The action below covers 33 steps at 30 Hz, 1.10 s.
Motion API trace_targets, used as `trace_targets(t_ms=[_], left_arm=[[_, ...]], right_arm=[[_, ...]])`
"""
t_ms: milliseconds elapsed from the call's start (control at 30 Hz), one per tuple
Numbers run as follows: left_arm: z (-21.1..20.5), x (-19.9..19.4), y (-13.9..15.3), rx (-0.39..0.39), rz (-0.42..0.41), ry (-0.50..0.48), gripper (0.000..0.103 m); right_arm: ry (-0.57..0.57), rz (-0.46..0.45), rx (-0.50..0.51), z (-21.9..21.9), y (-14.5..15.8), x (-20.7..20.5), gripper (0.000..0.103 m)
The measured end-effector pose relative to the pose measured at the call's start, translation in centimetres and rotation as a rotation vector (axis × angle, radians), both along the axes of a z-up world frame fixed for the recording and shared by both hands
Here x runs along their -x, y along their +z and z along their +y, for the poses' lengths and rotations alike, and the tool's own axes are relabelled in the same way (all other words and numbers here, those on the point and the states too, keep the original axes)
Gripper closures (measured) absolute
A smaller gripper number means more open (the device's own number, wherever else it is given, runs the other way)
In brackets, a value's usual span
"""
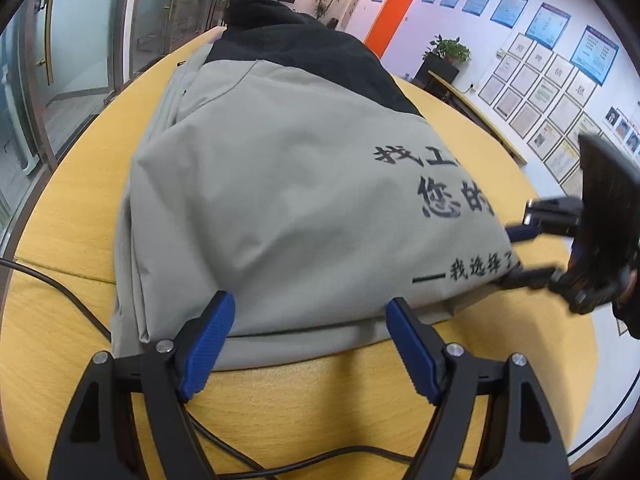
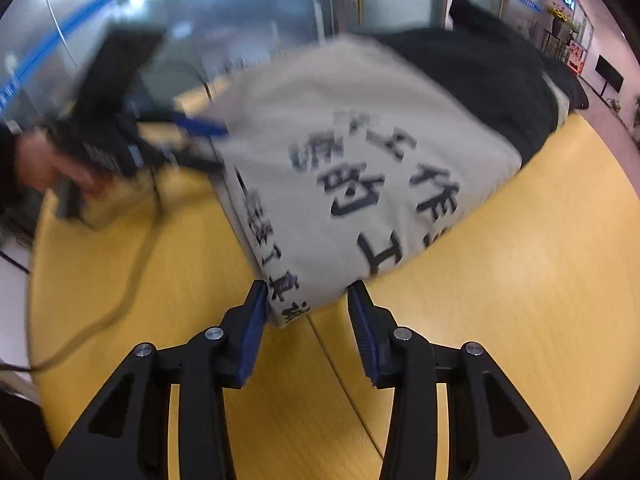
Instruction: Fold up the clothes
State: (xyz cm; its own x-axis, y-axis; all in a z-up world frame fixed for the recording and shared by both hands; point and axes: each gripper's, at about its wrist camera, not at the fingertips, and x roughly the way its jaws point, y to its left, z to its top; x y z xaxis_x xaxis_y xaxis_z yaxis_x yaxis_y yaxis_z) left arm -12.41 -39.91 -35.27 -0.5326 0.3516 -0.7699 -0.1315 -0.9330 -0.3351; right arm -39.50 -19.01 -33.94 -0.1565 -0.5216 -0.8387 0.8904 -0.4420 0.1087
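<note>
A grey jacket with dark printed characters lies folded on the yellow table, and its black part is at the far end. My left gripper is open, and its blue pads straddle the jacket's near hem without pinching it. In the right wrist view my right gripper has the jacket's near corner between its pads, which touch the cloth on both sides. The left wrist view shows the right gripper at the jacket's right corner. The left gripper appears blurred at the upper left of the right wrist view.
A black cable trails over the table to the left of the jacket and under my left gripper. A seam crosses the tabletop. A hand holds the left gripper. Glass doors and a wall of framed notices stand beyond the table.
</note>
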Motion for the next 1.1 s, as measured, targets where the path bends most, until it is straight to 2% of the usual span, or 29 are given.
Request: trace_targets(t_ms=[33,200,267,333,367,400,433,467,500,567,633,700,733,800,867,967,1100], left_arm=[[-0.1,0.0,0.0,-0.017,0.001,0.011,0.022],[-0.1,0.6,0.0,-0.04,-0.002,0.012,0.022],[-0.2,1.0,0.0,-0.039,-0.006,0.002,0.024],[-0.5,1.7,-0.2,-0.049,-0.014,-0.001,0.032],[-0.9,1.9,-0.3,-0.058,-0.019,0.008,0.043],[-1.5,2.0,-0.3,-0.07,-0.029,0.015,0.058],[-2.4,2.2,-0.5,-0.084,-0.042,0.025,0.067],[-3.1,2.5,-0.7,-0.096,-0.056,0.03,0.084],[-3.6,2.8,-0.8,-0.1,-0.071,0.029,0.09],[-3.3,3.4,-0.5,-0.068,-0.085,-0.001,0.09],[-2.5,3.8,-0.1,-0.018,-0.095,-0.02,0.087],[-1.4,3.7,0.6,0.023,-0.1,-0.028,0.068],[-0.6,3.7,1.2,0.067,-0.101,-0.031,0.061],[1.1,3.5,2.8,0.134,-0.082,-0.028,0.031],[2.5,3.0,4.7,0.184,-0.053,0.007,0.011],[4.0,2.5,7.4,0.225,-0.028,0.05,0.01],[5.0,2.5,10.0,0.238,-0.049,0.107,0.007]], right_arm=[[0.005,0.008,0.032,0.1,0.8,0.3,0.06],[0.041,0.07,0.195,-0.3,5.0,2.0,0.06],[0.027,0.047,0.145,-1.6,3.7,3.5,0.055],[0.046,-0.008,-0.012,-3.4,-0.4,4.4,0.054],[0.059,0.026,-0.056,-3.8,-2.0,3.8,0.052],[0.048,0.039,-0.039,-3.7,-2.4,3.5,0.05],[0.018,0.023,-0.013,-3.5,-2.6,3.5,0.046],[-0.012,0.01,0.002,-3.6,-2.8,3.6,0.044],[-0.029,0.009,0.009,-3.9,-3.0,3.5,0.042],[-0.026,0.026,0.003,-4.8,-3.4,3.2,0.031],[-0.019,0.027,-0.002,-5.1,-3.4,3.1,0.03],[-0.021,0.023,-0.004,-5.0,-2.8,3.1,0.031],[-0.024,0.02,-0.004,-4.8,-2.3,3.1,0.034],[-0.037,0.01,0.001,-4.4,-1.0,3.1,0.035],[-0.065,-0.009,0.024,-3.9,1.2,3.3,0.032],[-0.1,-0.024,0.072,-2.9,5.1,3.1,0.02],[-0.126,-0.05,0.006,-2.2,8.2,3.3,0.018]])
